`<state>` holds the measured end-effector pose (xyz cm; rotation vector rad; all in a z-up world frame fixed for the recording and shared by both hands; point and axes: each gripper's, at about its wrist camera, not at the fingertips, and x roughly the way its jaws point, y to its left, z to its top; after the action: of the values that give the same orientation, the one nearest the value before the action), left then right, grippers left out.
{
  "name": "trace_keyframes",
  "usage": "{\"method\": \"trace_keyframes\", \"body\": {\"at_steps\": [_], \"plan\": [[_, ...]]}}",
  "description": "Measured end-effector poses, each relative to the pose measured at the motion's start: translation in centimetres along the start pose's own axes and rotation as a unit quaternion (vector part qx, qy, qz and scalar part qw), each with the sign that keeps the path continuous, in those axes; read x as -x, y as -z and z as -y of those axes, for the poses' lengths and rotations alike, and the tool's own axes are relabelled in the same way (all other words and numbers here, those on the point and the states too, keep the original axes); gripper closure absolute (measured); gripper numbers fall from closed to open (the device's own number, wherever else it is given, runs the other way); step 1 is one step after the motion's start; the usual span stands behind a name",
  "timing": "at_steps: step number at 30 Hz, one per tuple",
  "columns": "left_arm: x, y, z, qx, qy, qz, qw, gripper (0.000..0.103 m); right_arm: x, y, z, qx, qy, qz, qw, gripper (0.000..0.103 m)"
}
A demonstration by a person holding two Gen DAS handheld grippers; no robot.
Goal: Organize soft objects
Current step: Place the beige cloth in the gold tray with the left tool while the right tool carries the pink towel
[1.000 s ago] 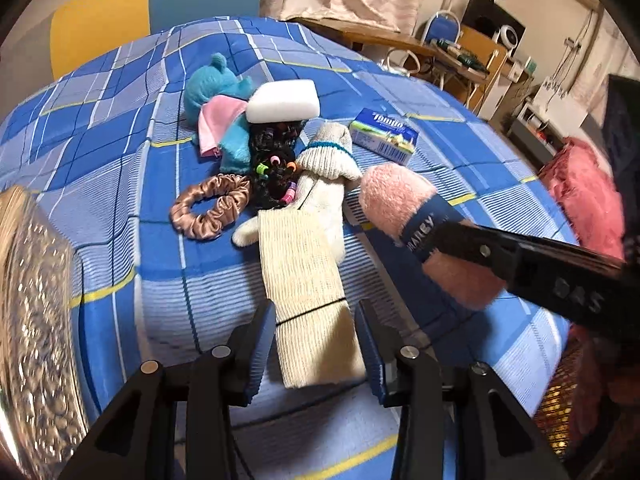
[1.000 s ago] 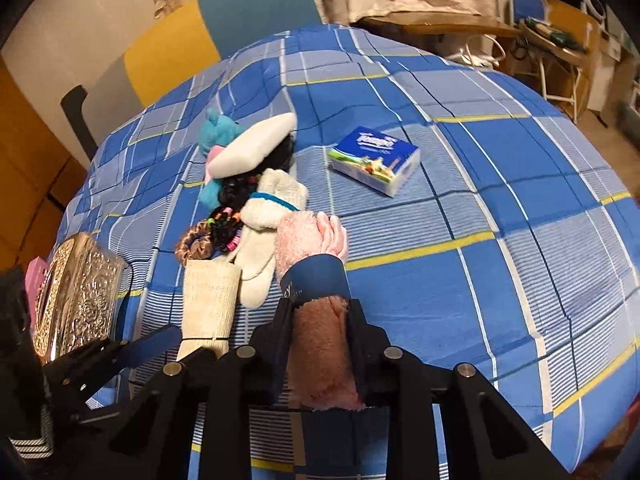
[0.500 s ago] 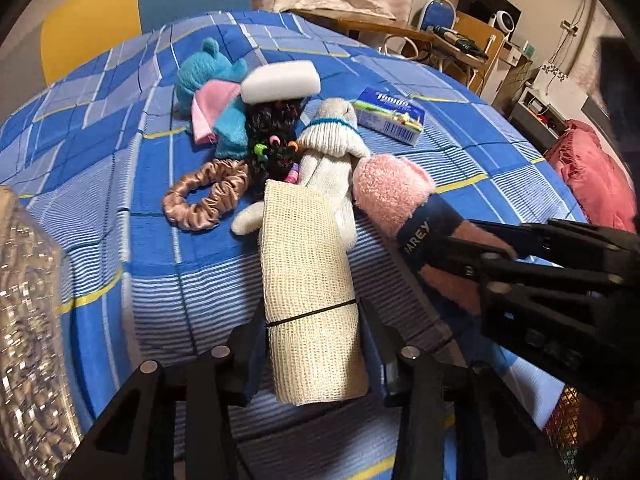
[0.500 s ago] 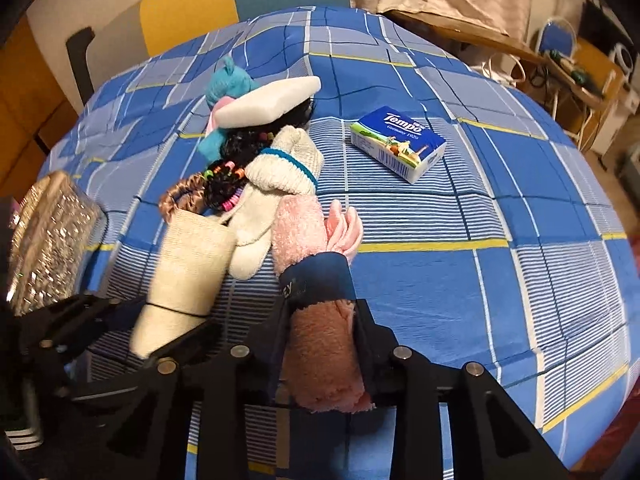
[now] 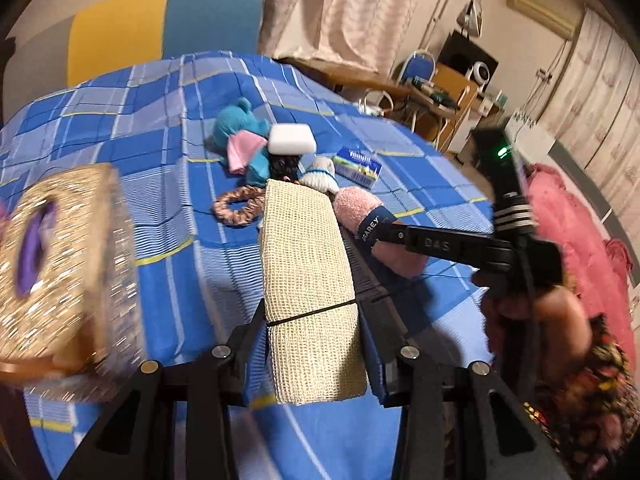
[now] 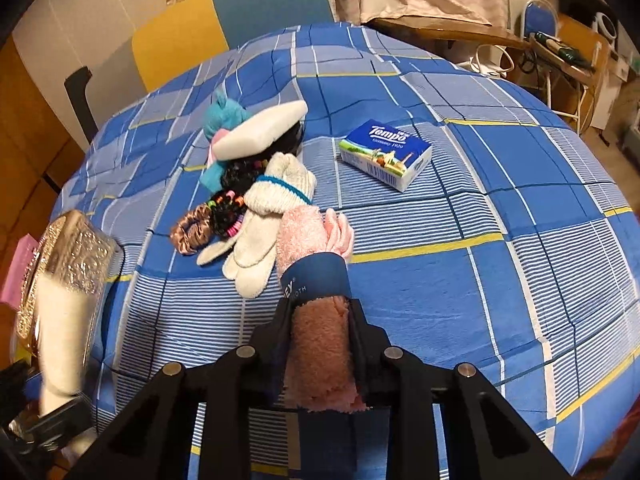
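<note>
On the bed (image 6: 460,280), a heap of soft things sits centre-left: sponge (image 6: 262,130) atop plush toy (image 6: 222,114), glove (image 6: 268,220) below. Tissue pack (image 6: 386,154) lies right; box (image 6: 68,256) far left.

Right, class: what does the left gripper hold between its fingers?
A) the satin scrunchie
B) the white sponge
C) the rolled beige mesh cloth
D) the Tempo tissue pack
C: the left gripper is shut on the rolled beige mesh cloth, lifted off the blue checked bedspread, while the right gripper holds the pink rolled towel.
</note>
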<state>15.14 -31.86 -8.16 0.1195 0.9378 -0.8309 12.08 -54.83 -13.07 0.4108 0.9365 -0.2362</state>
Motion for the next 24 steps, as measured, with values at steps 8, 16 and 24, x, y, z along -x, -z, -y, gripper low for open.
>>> {"method": "trace_keyframes", "body": {"at_steps": [8, 16, 24], "plan": [[8.3, 1.7, -4.1, 0.021, -0.003, 0.051, 0.9985, 0.062, -1.2, 0.9, -1.5, 0.036, 0.019, -0.020, 0.999, 0.076], [16.2, 3.1, -11.1, 0.073, -0.058, 0.106, 0.9900, 0.062, -1.7, 1.5, -3.0, 0.098, 0.065, -0.012, 0.993, 0.068], [18.0, 4.8, -21.3, 0.156, -0.122, 0.099, 0.9752, 0.062, -1.6, 2.1, -4.0, 0.123, 0.102, -0.002, 0.987, 0.074]]}}
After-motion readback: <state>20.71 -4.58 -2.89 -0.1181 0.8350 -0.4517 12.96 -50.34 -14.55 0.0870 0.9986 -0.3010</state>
